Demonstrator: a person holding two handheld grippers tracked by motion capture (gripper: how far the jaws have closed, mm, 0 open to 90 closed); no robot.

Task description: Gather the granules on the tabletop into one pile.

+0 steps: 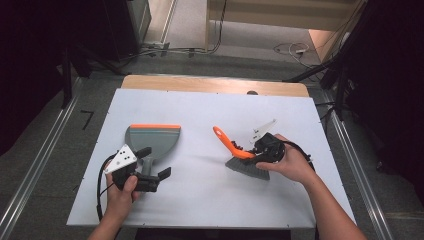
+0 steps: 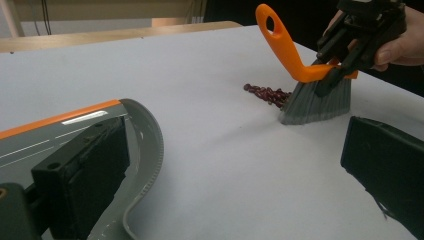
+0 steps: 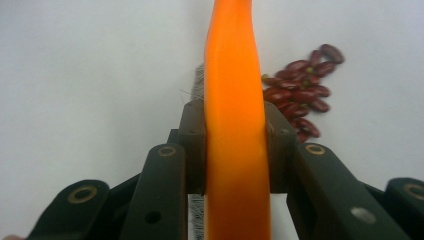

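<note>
Two grippers work as a pair — right gripper (image 3: 235, 150) clamps the brush (image 1: 246, 161) beside the beans (image 3: 300, 92), left gripper (image 1: 150, 170) gapes astride the dustpan (image 1: 152, 139) handle — ready, I judge, for sweeping.

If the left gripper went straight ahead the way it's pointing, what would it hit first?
Probably the beans beside the brush; bare table lies before them, though depth is unclear.
</note>
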